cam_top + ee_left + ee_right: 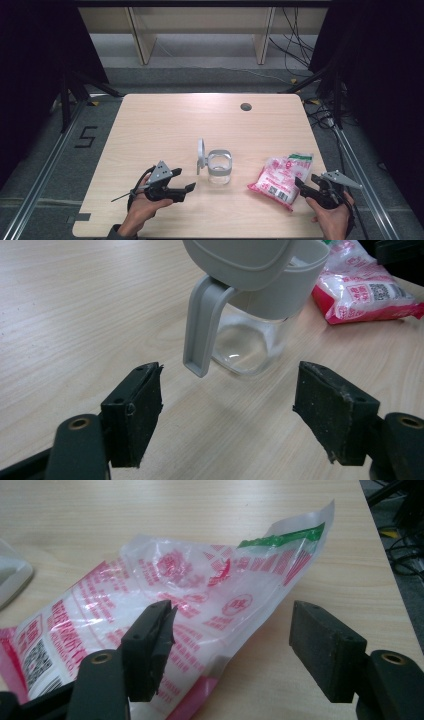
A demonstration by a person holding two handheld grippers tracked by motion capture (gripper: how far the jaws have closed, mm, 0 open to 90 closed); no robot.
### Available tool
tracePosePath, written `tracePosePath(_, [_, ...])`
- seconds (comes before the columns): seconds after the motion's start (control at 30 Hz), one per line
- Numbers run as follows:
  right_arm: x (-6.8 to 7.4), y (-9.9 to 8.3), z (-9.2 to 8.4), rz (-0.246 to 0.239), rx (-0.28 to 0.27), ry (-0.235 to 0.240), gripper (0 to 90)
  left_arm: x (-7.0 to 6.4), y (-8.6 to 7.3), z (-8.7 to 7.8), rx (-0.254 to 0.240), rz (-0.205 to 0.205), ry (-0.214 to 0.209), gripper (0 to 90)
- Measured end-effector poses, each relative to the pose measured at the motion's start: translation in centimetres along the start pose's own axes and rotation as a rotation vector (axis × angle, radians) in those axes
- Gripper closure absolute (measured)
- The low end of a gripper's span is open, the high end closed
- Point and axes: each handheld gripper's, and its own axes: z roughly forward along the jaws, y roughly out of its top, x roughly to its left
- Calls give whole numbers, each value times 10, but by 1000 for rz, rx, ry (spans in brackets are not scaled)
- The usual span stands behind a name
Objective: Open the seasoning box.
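High view: a wooden table (165, 125) with a clear jar (219, 167) near its middle, its grey hinged lid (201, 155) swung up at the jar's left. A pink-and-white printed bag (280, 177) lies flat toward the right front edge.

Left gripper (186, 187): held low over the table, front left of the jar, jaws released and holding nothing. Left gripper view: the jar (250, 340) stands just ahead of the open jaws, apart from them, with the lid's tab (200, 330) hanging down between jar and jaws; the bag (365, 287) lies beyond, at upper right.

Right gripper (306, 184): at the bag's right end, jaws released. Right gripper view: the bag (200, 590) rests on the table directly ahead, its crumpled near edge reaching between the spread jaws and passing the left pad (150, 645); the right pad (322, 647) stands clear over bare wood. The pads do not press the bag.
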Motion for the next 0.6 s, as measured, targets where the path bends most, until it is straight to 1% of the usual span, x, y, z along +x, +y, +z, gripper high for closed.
tracePosePath(0.03, [2,1,1,60,3,-5,344,-2,0,1,-15,-29,6,265])
tracePosePath(0.07, [-1,2,2,56,15,-8,339,-3,0,1,-14,-36,9,265])
tracePosePath(0.1, [-6,3,5,28,7,-11,339,-1,0,0,-1,-9,10,265])
tracePosePath(0.13, [-6,3,8,53,7,-20,339,-1,0,1,-8,-9,3,265])
tracePosePath(0.17, [-6,4,7,89,39,-17,338,-1,-1,2,-7,-6,4,265])
tracePosePath(0.2, [-11,4,9,36,24,-5,337,-3,-1,2,-2,-26,7,265])
tracePosePath(0.23, [-12,4,12,34,5,-13,337,-3,-1,2,0,-22,2,264])
tracePosePath(0.27, [-9,4,12,73,19,-8,336,-3,0,2,-13,-13,-1,265])
tracePosePath(0.3, [-13,5,13,34,18,0,335,-4,0,2,-13,-15,-1,265])
tracePosePath(0.33, [-9,5,12,83,41,-11,335,-4,0,3,-13,-10,-2,265])
tracePosePath(0.37, [-12,6,14,41,35,-11,335,-5,-1,3,-5,-22,5,265])
tracePosePath(0.4, [-9,6,14,96,49,-5,336,-3,0,2,3,18,9,265])
tracePosePath(0.43, [-10,6,16,83,47,-6,335,-4,0,2,11,11,8,265])
tracePosePath(0.47, [-10,5,18,85,37,-6,336,-4,0,3,2,10,-3,265])
tracePosePath(0.5, [-14,6,20,41,29,11,336,-6,-1,3,6,-15,8,264])
tracePosePath(0.53, [-13,6,21,46,23,2,335,-6,-1,4,5,-18,1,265])
tracePosePath(0.57, [-11,6,22,81,45,-11,335,-6,-1,5,-9,-3,-6,264])
tracePosePath(0.6, [-15,7,22,34,49,0,335,-6,-1,5,-9,-2,-7,264])
